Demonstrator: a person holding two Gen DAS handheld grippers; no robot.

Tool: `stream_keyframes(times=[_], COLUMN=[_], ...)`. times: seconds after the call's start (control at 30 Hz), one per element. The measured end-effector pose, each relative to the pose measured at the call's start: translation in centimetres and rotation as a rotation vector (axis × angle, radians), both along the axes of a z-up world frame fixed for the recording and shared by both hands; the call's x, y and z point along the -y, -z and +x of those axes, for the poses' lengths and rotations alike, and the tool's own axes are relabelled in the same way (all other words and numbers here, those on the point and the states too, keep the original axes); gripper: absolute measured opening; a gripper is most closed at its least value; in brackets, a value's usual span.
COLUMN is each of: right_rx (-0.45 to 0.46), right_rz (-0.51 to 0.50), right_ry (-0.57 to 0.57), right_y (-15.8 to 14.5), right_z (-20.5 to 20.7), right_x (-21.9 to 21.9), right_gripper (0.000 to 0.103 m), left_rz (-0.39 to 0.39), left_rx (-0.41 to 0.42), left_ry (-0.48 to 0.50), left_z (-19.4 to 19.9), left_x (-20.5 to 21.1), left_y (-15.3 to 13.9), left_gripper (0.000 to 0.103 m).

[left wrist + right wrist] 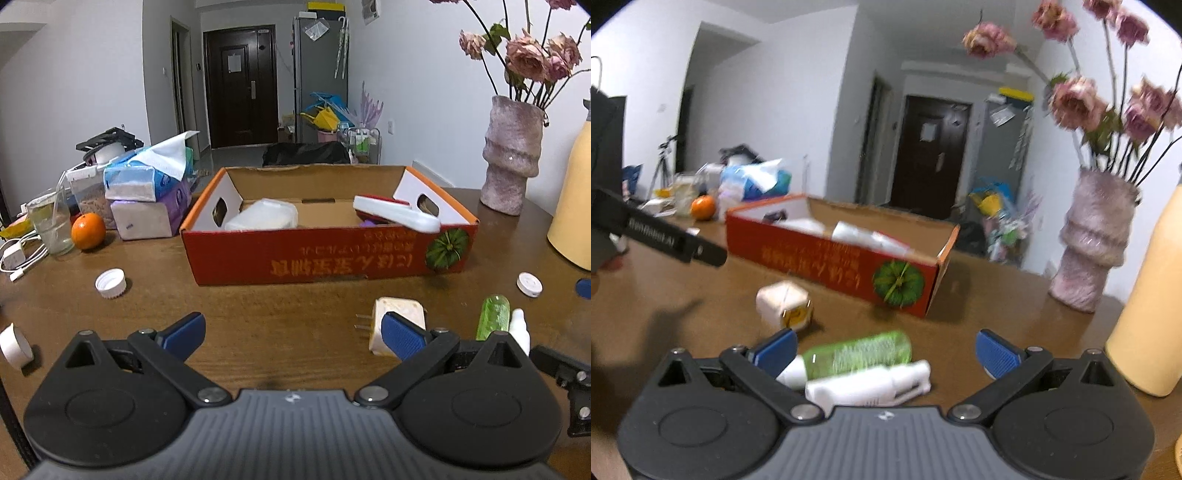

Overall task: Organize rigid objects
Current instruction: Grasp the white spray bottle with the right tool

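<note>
A red cardboard box (314,254) (827,258) stands open on the brown table, holding a white container (264,216) and a red-and-white tool (397,214). My left gripper (293,332) is open in front of it, its right finger just over a white plug adapter (397,314) (781,301). My right gripper (884,349) is open, low over a green bottle (864,350) (493,317) and a white spray bottle (871,386) (519,328) lying side by side. Two white caps (110,282) (529,283) lie loose on the table.
Tissue packs (147,184), an orange (88,230) (703,206), a glass (51,225) and cables crowd the far left. A tape roll (14,347) sits near the left edge. A pink vase (511,158) (1089,240) and yellow bottle (574,199) (1148,314) stand right.
</note>
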State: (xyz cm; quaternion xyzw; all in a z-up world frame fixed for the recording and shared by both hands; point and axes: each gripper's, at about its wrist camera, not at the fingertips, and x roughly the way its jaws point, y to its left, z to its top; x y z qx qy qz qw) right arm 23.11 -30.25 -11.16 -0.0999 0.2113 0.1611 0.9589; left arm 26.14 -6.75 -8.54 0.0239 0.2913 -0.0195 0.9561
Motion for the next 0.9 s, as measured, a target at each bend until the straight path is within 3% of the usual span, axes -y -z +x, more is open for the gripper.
stream_keyframes(times=[0.23,0.53,0.9], right_rx=[-0.126,-0.196,-0.269], right_rz=[-0.007,-0.054,-0.014], right_ry=[-0.110,-0.233,-0.323], right_y=[2.0,2.6,3.0], right_z=[2.0,4.6,7.0], right_x=[0.8,0.5,1.3], right_gripper=[0.103,0.103,0.103], left_rz=[-0.001,-0.001,0.006], left_rx=[-0.023,-0.049,-0.060], left_ry=[-0.005,-0.007,-0.013], left_z=[-1.1,-1.6,-1.5], left_x=[0.4,0.4,0.4], left_y=[0.6,1.5,2.2], left_gripper=[0.103,0.103,0.103])
